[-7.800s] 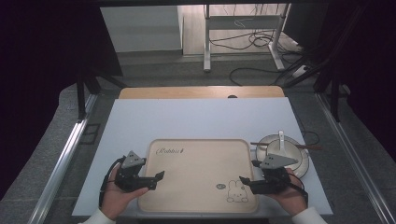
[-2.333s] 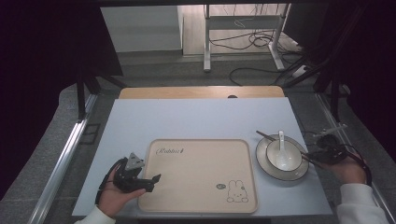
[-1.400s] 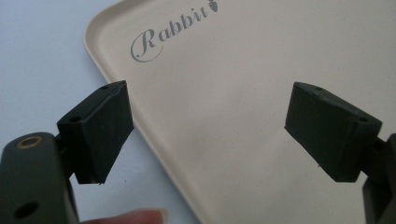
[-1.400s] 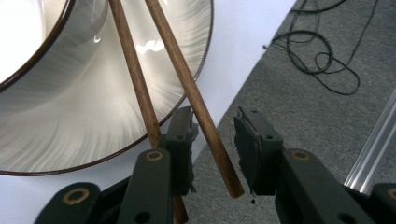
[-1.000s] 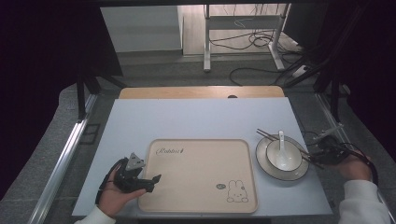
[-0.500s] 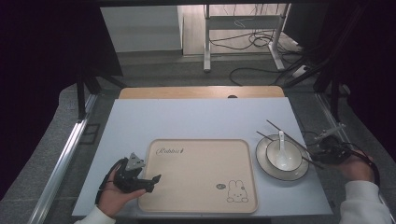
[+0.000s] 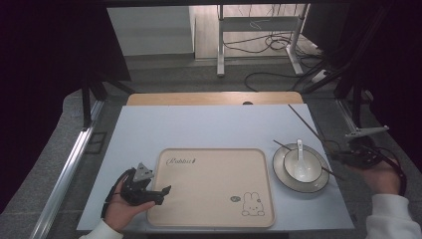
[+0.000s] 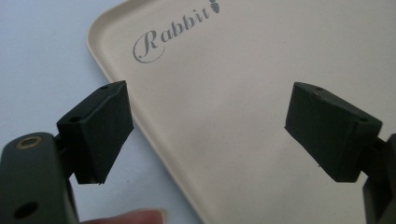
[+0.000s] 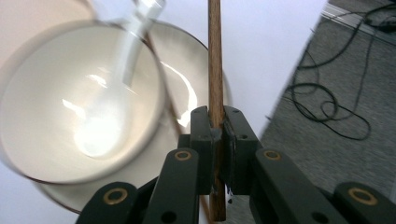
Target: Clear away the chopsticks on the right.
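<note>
Two chopsticks matter here. In the high view, one chopstick (image 7: 307, 124) is lifted at a slant, its far end over the far right of the table (image 7: 199, 124), its near end pinched in the right gripper (image 7: 343, 158) just right of the dishes. The other chopstick (image 7: 332, 172) lies across the plate (image 7: 300, 186), under the bowl's edge. The bowl (image 7: 301, 167) sits on that plate with a white spoon (image 7: 300, 157) in it. The tray (image 7: 211, 186) lies bare in the near middle; the left gripper (image 7: 157, 191) rests at its near left edge, jaws apart.

In the left gripper view, both jaws stand wide and hold nothing, one over the table, one over the tray (image 8: 243, 93), near its printed word.

In the right gripper view, the jaws are closed tight on the chopstick (image 9: 215, 60), gripped close to one end, so most of its length sticks out beyond. The bowl (image 9: 56, 116) and spoon (image 9: 112, 88) sit to its left.

The stick looks light, stiff and smooth, so it may swivel or slip in a thin pinch; a hold nearer the middle would steady it. The dishes look breakable.
</note>
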`<state>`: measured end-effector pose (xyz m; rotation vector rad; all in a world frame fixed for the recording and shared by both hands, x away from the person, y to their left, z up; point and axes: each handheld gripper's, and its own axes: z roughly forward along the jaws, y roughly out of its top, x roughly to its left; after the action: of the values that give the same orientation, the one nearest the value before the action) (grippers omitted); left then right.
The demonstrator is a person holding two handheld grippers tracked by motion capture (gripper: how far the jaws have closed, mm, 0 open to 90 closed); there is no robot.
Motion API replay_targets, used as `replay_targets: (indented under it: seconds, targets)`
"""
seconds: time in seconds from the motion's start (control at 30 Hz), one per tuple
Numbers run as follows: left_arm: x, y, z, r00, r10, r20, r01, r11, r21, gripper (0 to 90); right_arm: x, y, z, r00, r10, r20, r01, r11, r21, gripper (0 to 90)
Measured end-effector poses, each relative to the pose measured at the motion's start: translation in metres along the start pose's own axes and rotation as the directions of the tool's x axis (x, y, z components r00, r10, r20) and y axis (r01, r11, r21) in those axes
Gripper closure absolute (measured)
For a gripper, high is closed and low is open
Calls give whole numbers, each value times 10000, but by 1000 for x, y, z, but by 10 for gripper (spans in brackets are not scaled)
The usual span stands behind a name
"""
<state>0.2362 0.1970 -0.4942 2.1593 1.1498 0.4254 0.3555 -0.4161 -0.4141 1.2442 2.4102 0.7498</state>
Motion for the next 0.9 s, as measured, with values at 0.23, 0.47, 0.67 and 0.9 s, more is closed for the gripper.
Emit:
replay_targets:
  seconds: [0.23,0.47,0.67,0.9]
  targets:
    - [1,0,-1,10000,-25,-4,25,10000,-39,153,30,16,-10,9900,1084,-902,-1153,9905,-750,834]
    - [1,-1,-1,10000,-73,-2,73,10000,-66,153,67,23,-3,9735,1398,-1808,-1569,9841,-835,833]
    - [1,-1,-1,9999,-101,18,102,9999,-73,153,105,27,2,9678,1245,-2189,-1423,9875,-672,833]
    - [1,0,-1,10000,-48,33,49,10000,-56,153,170,32,22,9686,20,-2487,3,10000,91,832]
